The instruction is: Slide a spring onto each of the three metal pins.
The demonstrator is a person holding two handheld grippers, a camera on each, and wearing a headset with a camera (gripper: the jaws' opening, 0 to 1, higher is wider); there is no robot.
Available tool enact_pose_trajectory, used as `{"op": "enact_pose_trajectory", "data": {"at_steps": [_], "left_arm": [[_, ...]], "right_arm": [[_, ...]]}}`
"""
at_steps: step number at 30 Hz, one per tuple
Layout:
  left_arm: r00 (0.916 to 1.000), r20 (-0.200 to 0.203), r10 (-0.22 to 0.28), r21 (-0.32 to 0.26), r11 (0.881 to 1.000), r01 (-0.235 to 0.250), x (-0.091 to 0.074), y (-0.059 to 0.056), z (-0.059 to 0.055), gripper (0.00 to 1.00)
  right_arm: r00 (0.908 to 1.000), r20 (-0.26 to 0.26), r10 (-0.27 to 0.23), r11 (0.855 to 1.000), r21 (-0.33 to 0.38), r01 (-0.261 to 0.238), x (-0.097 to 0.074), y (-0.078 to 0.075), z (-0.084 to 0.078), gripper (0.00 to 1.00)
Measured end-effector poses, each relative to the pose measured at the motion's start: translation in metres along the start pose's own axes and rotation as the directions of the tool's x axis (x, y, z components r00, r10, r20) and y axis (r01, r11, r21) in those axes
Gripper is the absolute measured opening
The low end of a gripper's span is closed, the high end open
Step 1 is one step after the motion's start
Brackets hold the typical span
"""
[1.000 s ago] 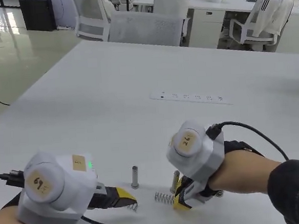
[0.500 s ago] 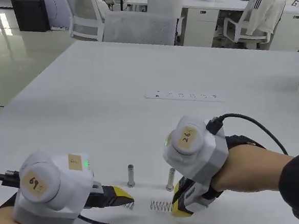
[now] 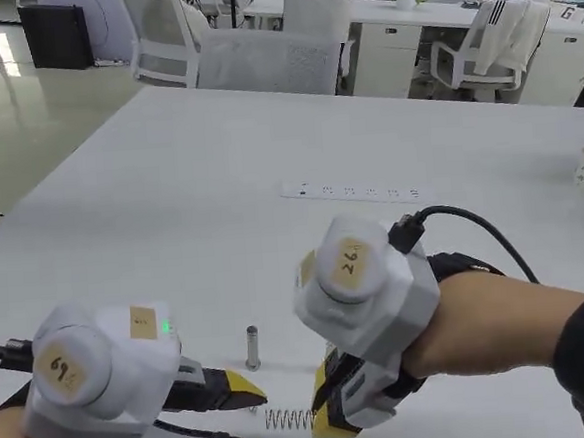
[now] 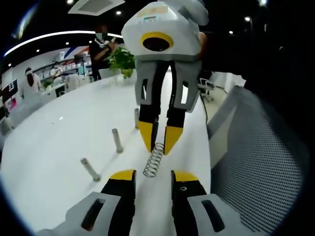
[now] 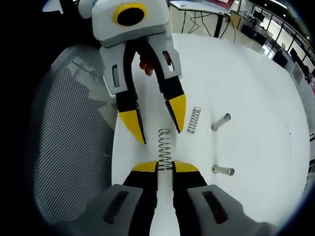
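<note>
Beside the pins (image 4: 117, 141), right claw (image 5: 165, 167) clamped on a spring (image 5: 164, 142), left claw (image 4: 153, 175) apart.

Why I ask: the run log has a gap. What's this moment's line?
right tool: shut on spring | left tool: open, facing it | pins: three bare

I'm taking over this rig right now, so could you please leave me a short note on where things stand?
Left gripper: open, empty, facing the right one.
Right gripper: shut on one end of a spring, low by the table.
Second spring: loose on the table, beside the left gripper's jaws.
Three metal pins: upright, all bare.
Done: one spring gripped.
Left: all three pins need a spring.
</note>
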State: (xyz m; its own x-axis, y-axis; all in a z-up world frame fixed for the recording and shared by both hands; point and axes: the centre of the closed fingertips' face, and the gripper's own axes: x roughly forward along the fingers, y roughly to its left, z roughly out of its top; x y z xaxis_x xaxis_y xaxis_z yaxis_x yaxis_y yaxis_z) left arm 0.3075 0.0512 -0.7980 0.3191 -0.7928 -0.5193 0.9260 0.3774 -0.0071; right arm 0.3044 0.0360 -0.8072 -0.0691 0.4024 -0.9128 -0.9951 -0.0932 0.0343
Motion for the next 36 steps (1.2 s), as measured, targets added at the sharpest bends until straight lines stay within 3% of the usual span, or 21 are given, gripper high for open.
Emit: {"op": "enact_pose_trajectory", "data": {"at_steps": [8, 18, 28, 36], "left_arm": [[0.9998, 0.007, -0.019, 0.048, 0.999, 0.018, 0.001, -0.004, 0.002, 0.04], [0.9997, -0.005, -0.022, 0.047, 0.999, 0.023, 0.002, -0.005, -0.002, 0.03], [0.9993, -0.007, -0.036, 0.042, 0.998, 0.036, 0.002, -0.009, -0.003, 0.03], [0.9995, -0.005, -0.032, 0.046, 0.998, 0.032, 0.001, -0.008, -0.002, 0.03]], "right_arm": [[1.0, -0.005, 0.008, 1.0, -0.026, -0.008, -0.003, 0.006, 0.004, 0.08], [0.9994, 0.025, -0.022, 0.998, -0.061, 0.023, -0.018, 0.008, 0.02, 0.08], [0.9929, 0.113, -0.038, 0.994, -0.1, 0.049, -0.028, 0.014, 0.052, 0.08], [0.9913, 0.126, -0.039, 0.993, -0.107, 0.053, -0.027, 0.013, 0.056, 0.1]]}}
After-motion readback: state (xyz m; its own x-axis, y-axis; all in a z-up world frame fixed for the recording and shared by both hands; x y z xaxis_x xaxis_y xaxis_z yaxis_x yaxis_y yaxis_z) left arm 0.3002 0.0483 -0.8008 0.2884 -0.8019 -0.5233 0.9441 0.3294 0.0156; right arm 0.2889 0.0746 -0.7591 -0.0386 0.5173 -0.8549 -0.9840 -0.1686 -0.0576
